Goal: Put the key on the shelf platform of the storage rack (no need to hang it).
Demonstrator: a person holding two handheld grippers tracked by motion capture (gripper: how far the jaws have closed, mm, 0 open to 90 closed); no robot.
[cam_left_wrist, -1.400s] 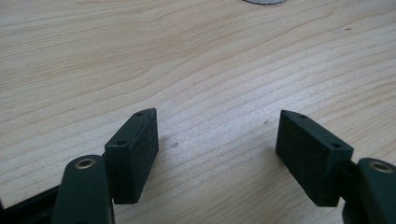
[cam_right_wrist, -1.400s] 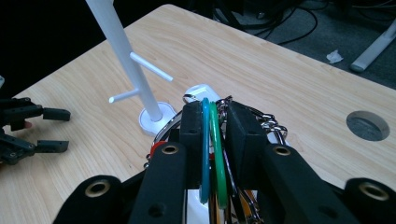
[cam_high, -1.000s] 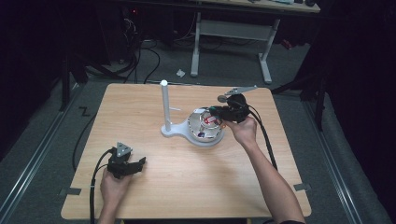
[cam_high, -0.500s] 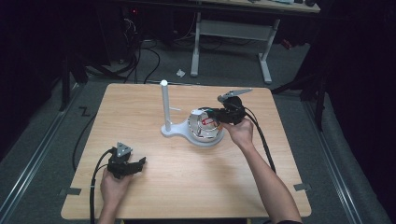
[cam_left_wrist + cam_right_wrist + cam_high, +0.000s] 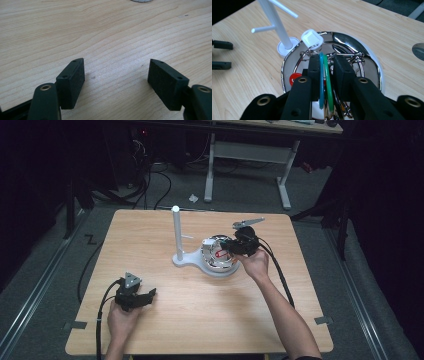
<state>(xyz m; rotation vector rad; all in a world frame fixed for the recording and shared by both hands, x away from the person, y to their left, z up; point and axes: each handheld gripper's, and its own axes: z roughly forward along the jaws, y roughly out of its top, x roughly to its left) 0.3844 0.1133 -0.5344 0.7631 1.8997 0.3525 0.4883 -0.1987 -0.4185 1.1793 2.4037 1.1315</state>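
wooden table (image 5: 165,235), grey floor (image 5: 240,195), desk frame (image 5: 247,152)

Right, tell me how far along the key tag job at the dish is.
Done: the right gripper has shut on the blue and green tags over the chrome dish. In hand: that bunch sits low in the dish, white tag dangling ahead of it. Left, probably: lifting it onto a peg of the white stand; a red tag lies in the dish. The left gripper rests open on the table.

the lower ends of the blue and green plastic key tags (image 5: 325,82) are hidden between the right gripper (image 5: 325,67) pads (closed tight); the red tag (image 5: 294,78) is half covered.
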